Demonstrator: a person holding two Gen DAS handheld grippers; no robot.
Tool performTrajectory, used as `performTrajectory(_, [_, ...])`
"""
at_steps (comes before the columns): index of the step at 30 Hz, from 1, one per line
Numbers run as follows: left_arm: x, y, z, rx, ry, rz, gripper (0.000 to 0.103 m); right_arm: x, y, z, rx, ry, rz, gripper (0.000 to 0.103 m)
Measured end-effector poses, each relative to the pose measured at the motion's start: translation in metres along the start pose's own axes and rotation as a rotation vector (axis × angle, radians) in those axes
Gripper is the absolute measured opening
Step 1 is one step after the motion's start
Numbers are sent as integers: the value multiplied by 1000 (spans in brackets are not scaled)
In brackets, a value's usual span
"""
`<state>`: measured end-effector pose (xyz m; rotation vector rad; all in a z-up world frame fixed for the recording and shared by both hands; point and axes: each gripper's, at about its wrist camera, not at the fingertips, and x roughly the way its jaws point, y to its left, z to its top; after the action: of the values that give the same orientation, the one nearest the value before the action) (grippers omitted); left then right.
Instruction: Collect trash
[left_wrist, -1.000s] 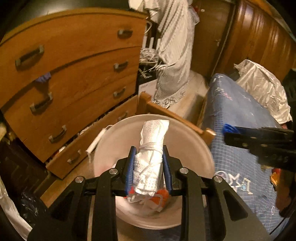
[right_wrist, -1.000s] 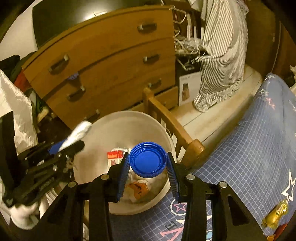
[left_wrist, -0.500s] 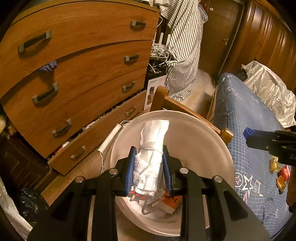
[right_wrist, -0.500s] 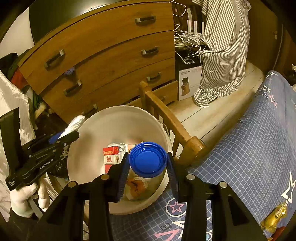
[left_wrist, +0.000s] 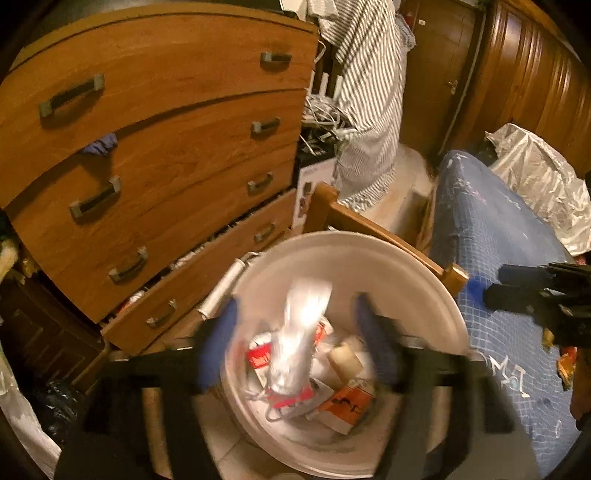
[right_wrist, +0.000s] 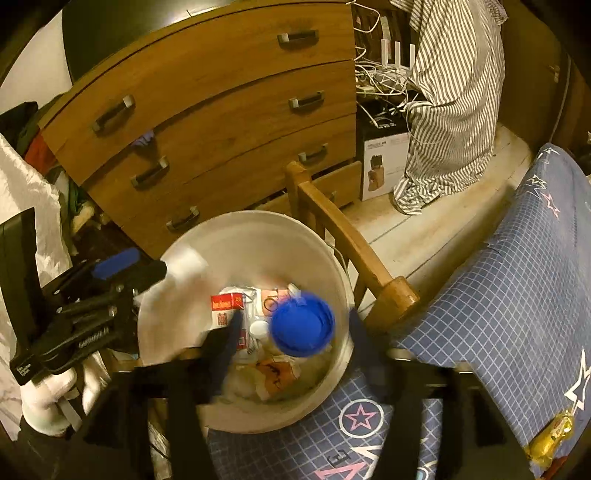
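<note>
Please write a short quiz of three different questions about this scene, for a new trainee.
1. True or false: the left hand-held gripper grips the white wrapper.
2. What lies under the blue lid? A) white bucket B) bed C) drawer
3. Fill in: a yellow wrapper lies on the ____.

Key: 1. False: its jaws have just been opening, wrapper loose between them. 2. A. 3. Blue bed cover.

The left gripper (left_wrist: 297, 343) points down at a slant, and its two blue pads (left_wrist: 218, 343) have just spread wide — nothing is pinched between them. The right gripper (right_wrist: 291, 343) tilts down too, its jaws just opened. A white-gloved hand (right_wrist: 48, 398) holds the left tool, at the near left.
</note>
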<state>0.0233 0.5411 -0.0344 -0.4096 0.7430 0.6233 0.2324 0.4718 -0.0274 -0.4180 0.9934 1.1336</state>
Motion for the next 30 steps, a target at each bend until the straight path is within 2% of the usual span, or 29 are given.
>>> performTrajectory(7, [-8,1,2,1,-19,8,70,-15,-7,-9,31,-53,24,67])
performTrajectory(10, [-28,-1,-1,-4,-68,19,79,-39,-2,-20,18,-144,16,67])
performTrajectory(11, [-39,-1,-3,-11,-96,31,85,-47,2,-25,5,-175,1,68])
performTrajectory(12, [-47,-2,-5,-16,-118,42,91,-60,7,-33,-13,-223,-13,72])
performTrajectory(14, [-70,-5,-12,-19,-173,53,97,-82,18,-49,-45,-306,-40,78])
performTrajectory(16, [-99,-8,-23,-23,-253,79,97,-107,32,-71,-90,-406,-67,81])
performTrajectory(20, [-138,-16,-47,-15,-355,89,97,-135,55,-108,-151,-509,-97,85])
performTrajectory(25, [-160,-28,-65,7,-374,82,97,-159,65,-150,-149,-570,-114,87])
performTrajectory(30, [-166,-37,-71,27,-365,92,97,-173,58,-163,-105,-573,-90,87])
